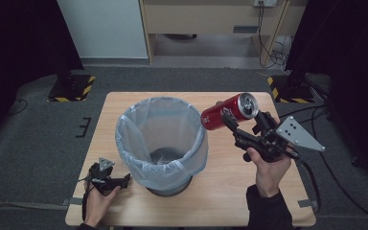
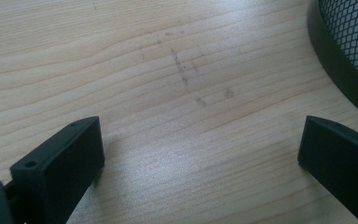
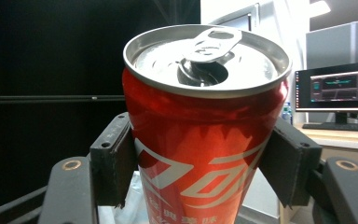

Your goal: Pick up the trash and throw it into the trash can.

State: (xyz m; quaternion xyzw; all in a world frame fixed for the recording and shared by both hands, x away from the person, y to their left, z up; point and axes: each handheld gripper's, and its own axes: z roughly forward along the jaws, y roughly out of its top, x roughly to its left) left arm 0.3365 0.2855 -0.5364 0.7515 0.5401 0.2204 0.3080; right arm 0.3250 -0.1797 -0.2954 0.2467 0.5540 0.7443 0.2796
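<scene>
A red drink can [image 1: 229,111] with its tab opened hangs in the air, tilted, just right of the bin's rim. My right gripper [image 1: 242,124] is shut on the can [image 3: 200,135], one jaw pressed on each side. The mesh waste bin [image 1: 161,143], lined with a clear plastic bag, stands in the middle of the wooden table [image 1: 230,191]. At the table's front left, beside the bin's base [image 2: 340,65], my left gripper [image 1: 120,181] rests low over the wood. Its jaws stand wide apart with bare table between them [image 2: 200,154].
Behind the held can, the right gripper view takes in a monitor [image 3: 338,88] on a desk and a dark curtain. Grey floor surrounds the table, with hazard-striped stand bases [image 1: 72,88] at the far corners. Cables trail off to the right.
</scene>
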